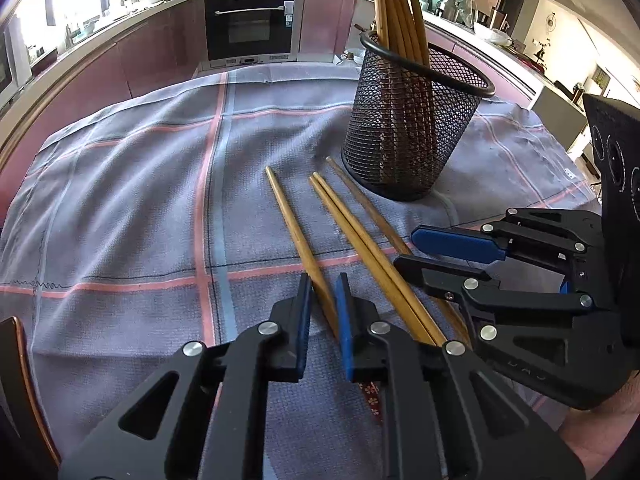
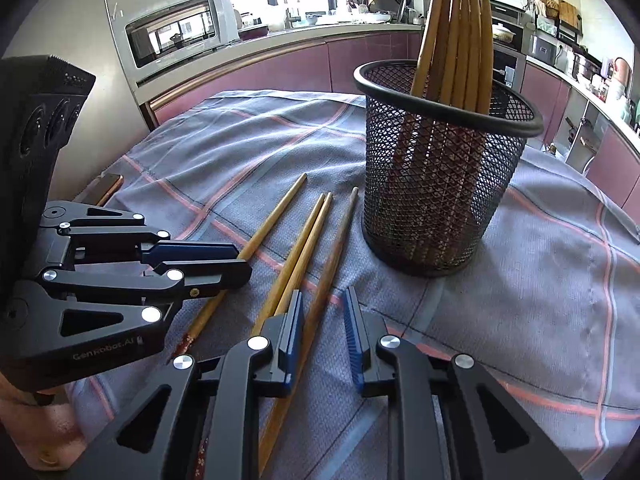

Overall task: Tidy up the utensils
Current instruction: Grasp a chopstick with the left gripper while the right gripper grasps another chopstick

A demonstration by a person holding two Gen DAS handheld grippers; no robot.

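Observation:
A black mesh cup point(image 1: 412, 120) point(image 2: 440, 176) stands on the cloth and holds several wooden chopsticks upright. Several loose chopsticks lie in front of it. My left gripper point(image 1: 323, 286) is open around the leftmost chopstick point(image 1: 296, 232) point(image 2: 272, 220), one finger on each side. My right gripper point(image 2: 323, 300) point(image 1: 412, 248) is open around the darker rightmost chopstick point(image 2: 336, 256) point(image 1: 368, 208). A pair of chopsticks point(image 1: 352, 232) point(image 2: 304, 248) lies between those two, touching side by side.
A grey checked cloth point(image 1: 140, 200) point(image 2: 560, 280) covers the table. A phone-like object point(image 2: 106, 188) lies at the table's left edge. Kitchen counters, an oven point(image 1: 250, 26) and a microwave point(image 2: 180, 28) stand behind.

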